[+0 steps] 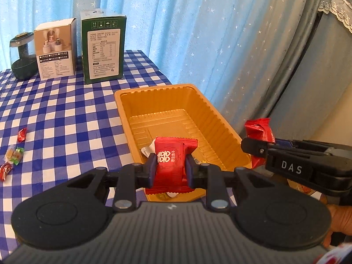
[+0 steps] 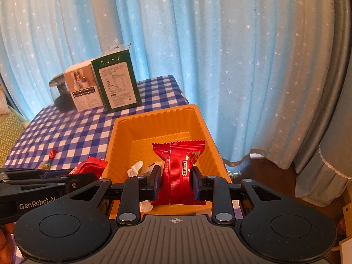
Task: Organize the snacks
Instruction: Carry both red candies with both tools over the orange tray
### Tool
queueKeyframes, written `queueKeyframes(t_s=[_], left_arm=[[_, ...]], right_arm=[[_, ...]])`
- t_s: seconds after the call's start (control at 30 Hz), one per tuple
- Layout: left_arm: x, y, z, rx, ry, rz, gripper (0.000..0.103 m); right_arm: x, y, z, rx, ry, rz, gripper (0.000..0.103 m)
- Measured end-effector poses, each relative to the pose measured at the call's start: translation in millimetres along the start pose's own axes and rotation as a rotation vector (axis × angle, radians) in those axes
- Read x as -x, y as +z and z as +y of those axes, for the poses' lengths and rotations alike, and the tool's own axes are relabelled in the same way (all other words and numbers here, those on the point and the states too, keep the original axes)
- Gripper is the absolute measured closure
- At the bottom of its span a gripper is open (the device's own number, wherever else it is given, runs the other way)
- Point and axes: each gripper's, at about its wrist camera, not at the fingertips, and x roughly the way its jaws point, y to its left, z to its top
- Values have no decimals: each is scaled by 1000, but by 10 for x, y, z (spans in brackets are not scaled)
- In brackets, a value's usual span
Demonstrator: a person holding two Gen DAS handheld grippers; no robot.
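Left wrist view: the left gripper (image 1: 169,169) pinches a red snack packet (image 1: 173,162) with white characters, over the near end of the orange tray (image 1: 176,92) at centre frame. The packet hides a white wrapper (image 1: 147,149) partly. At right, the right gripper (image 1: 253,147), marked "DAS", clamps another red packet (image 1: 259,132), half concealed. Box print at upper left is unreadable.

Right wrist view: the right gripper (image 2: 176,179) pinches its red packet (image 2: 179,167) above the orange tray (image 2: 154,116). At lower left, "GenRobot.AI" is cut off on the left gripper (image 2: 72,179).
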Motion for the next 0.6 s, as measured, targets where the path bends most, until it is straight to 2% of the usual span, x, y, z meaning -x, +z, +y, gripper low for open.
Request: queueKeyframes(t_s=[0.6], left_arm=[[-467, 143, 26, -14, -4, 38, 79]], right_arm=[[-451, 97, -141, -6, 14, 49, 74]])
